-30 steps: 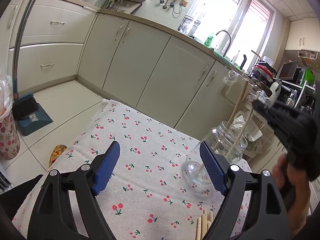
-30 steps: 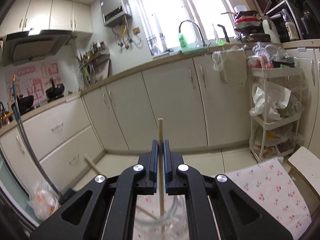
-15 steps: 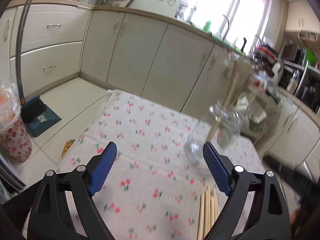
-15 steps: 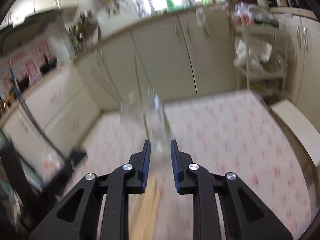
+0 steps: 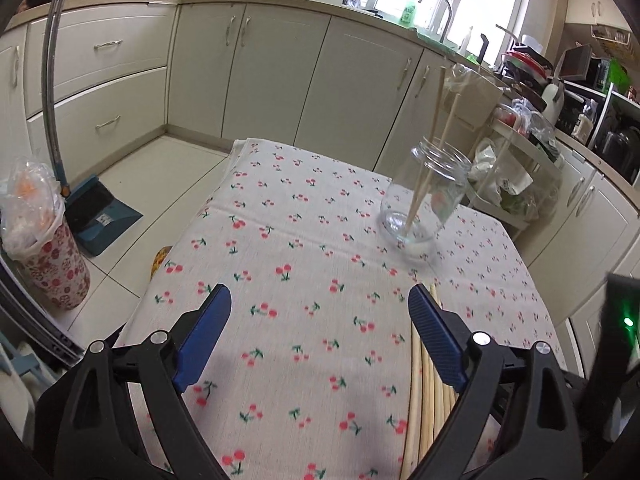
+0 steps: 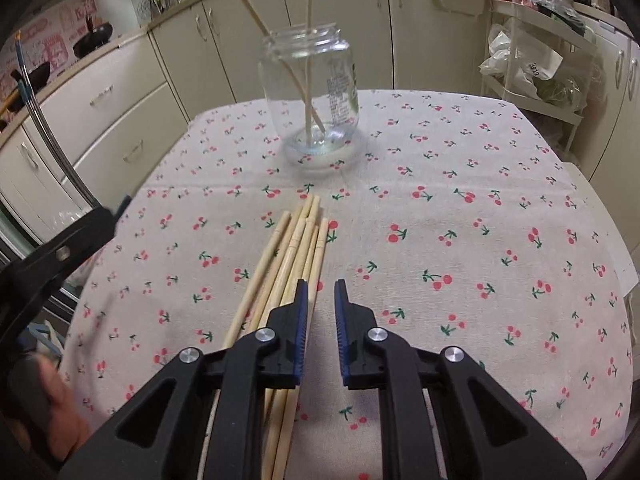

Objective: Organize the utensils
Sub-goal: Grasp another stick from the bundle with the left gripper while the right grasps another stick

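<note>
chopsticks [image 6: 292, 256] lie just left under right hand-held gripper [image 6: 321, 286], untouched.

We see the jar [image 6: 310, 96] standing far on the table [image 6: 500, 240], two chopsticks [image 6: 307, 80] in it, the bundle [image 6: 292, 264] lying nearer.

Around the glass jar [image 6: 310, 96] the cherry-print worktop [image 6: 480, 216] lies bare to its right and left. Two chopsticks [image 6: 308, 20] lean out of the jar's mouth, partly blocking entry from above. In front of the jar, a bundle of loose chopsticks [image 6: 292, 252] occupies the cloth; right of it is open.
</note>
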`<state>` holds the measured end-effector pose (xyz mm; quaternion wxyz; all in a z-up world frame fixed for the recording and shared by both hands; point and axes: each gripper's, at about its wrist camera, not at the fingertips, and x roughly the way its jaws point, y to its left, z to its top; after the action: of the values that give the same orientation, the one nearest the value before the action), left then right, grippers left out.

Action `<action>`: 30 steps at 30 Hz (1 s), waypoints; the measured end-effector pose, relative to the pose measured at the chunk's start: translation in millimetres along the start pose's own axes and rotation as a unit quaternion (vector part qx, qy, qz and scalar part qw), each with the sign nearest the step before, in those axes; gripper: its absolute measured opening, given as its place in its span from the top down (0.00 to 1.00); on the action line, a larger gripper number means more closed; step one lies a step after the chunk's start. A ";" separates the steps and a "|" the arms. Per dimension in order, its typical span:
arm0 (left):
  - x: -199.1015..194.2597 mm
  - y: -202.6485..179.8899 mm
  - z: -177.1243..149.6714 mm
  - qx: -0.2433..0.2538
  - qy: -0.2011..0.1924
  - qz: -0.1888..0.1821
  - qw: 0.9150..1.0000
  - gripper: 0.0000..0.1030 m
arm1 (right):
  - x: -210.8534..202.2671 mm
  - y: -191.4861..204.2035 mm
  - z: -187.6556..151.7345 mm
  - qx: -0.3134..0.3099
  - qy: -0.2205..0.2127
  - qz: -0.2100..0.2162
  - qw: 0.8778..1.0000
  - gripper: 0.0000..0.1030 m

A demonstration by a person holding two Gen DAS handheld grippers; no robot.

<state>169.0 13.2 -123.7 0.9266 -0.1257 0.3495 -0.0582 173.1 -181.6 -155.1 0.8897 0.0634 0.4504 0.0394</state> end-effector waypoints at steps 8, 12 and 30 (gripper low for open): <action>5.6 -14.9 -0.9 0.032 0.020 0.000 0.999 0.16 | 11.1 -1.0 5.6 -0.023 0.013 -0.025 0.999 0.90; 21.0 -32.6 1.0 0.073 0.042 0.005 0.996 0.16 | 7.5 -14.0 3.9 -0.020 0.013 -0.024 0.999 0.92; 80.0 -75.6 -10.0 0.156 0.112 0.056 0.980 0.16 | -1.0 -38.0 -4.0 0.009 0.007 0.019 1.000 0.92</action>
<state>220.8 -77.1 -160.9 0.8918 0.0477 0.4438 -0.0741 169.8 -219.0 -162.2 0.8851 0.0800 0.4555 0.0526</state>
